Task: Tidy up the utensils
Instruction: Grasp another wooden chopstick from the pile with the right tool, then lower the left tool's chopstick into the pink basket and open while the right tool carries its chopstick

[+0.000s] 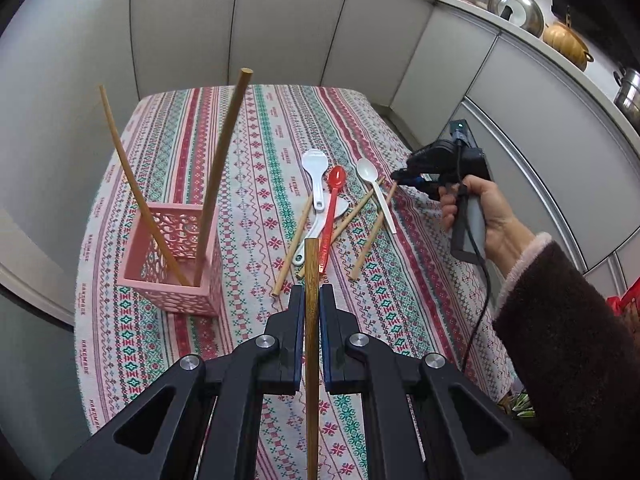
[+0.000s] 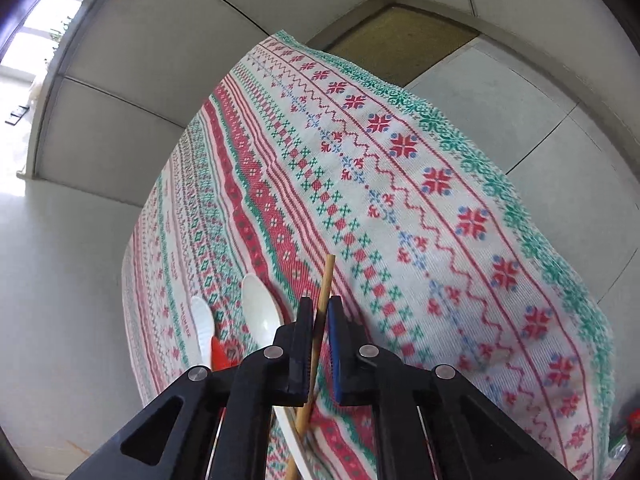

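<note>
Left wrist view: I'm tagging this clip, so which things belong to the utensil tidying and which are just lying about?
Job: pink holder, chopsticks, red spoon, white spoons, both tools.
Lying about: pot lid, pots on the counter.

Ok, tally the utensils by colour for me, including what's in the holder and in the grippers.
wooden sticks: 6 (2 in the pink holder, 1 in the left gripper, 1 in the right gripper, 2 loose)
white plastic utensils: 3
red spoon: 1
Total: 10
</note>
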